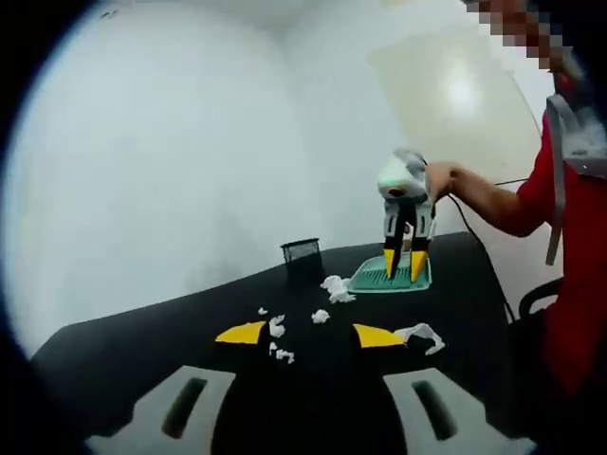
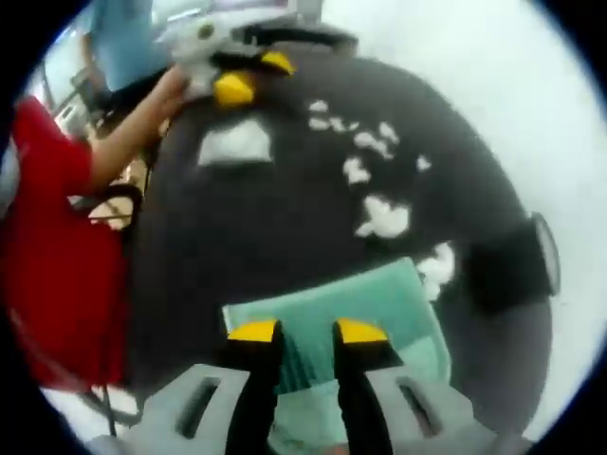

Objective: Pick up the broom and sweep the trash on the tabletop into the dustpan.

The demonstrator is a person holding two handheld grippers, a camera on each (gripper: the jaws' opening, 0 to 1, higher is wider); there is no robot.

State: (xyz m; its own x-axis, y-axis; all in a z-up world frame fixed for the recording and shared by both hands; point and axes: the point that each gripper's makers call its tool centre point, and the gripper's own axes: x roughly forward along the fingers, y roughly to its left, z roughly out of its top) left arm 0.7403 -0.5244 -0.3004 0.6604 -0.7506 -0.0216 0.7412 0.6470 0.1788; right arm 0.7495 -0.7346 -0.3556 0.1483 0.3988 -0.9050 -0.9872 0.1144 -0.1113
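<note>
A teal dustpan [image 1: 368, 282] [image 2: 379, 303] lies on the black tabletop [image 1: 190, 322] [image 2: 247, 237], with a dark ribbed part on it; I cannot tell the broom apart from it. My right gripper [image 2: 307, 331] [image 1: 404, 263] hangs just over the dustpan, jaws apart, with nothing clearly between them. Scraps of white paper trash [image 1: 335, 288] [image 2: 383, 218] are scattered between the dustpan and my left gripper [image 1: 310, 335] [image 2: 254, 76]. The left gripper stands wide open above the table, and a bigger white scrap [image 1: 422, 334] [image 2: 232, 142] lies by its right jaw.
A black mesh pen holder [image 1: 302, 254] [image 2: 512, 265] stands at the table's edge beside the dustpan. A person in a red top [image 1: 569, 284] [image 2: 47, 237] stands along one side of the table. White walls lie beyond.
</note>
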